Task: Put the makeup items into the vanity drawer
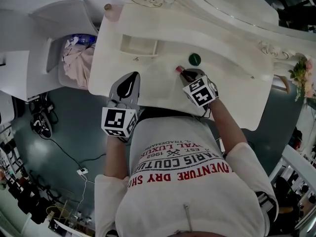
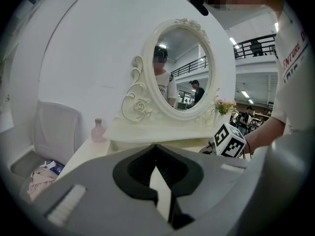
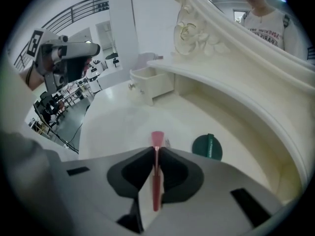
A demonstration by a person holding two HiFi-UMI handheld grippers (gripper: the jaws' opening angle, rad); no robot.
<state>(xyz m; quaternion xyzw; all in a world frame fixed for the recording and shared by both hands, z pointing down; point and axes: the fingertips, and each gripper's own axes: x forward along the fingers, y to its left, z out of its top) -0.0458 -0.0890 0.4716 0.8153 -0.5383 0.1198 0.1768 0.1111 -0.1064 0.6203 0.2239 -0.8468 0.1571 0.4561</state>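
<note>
**Right gripper** (image 3: 156, 154): jaws pinched on a slim red makeup stick (image 3: 157, 173). The stick ran lengthwise between the pads, its flared tip poking out ahead of them. The gripper was tilted steeply down, low over the vanity top (image 1: 222, 83). Whether the stick was clear of the surface could not be told.

**Left gripper** (image 2: 156, 150): jaws pressed together at the tips with nothing between them. It was held at the near edge of the vanity and aimed toward the oval mirror (image 2: 179, 65).

**Round green item** (image 3: 207, 147): lay on the vanity top just right of the stick's tip, untouched.

**Small drawer** (image 3: 151, 85): stood pulled open at the back left of the top, well apart from the right gripper.

**Step in hand (judged):** pickup of the stick, with the grip apparently made.

**Next move (judged):** lift, carry left and back to the drawer, and release over its open box. The green item remains to be put away.
</note>
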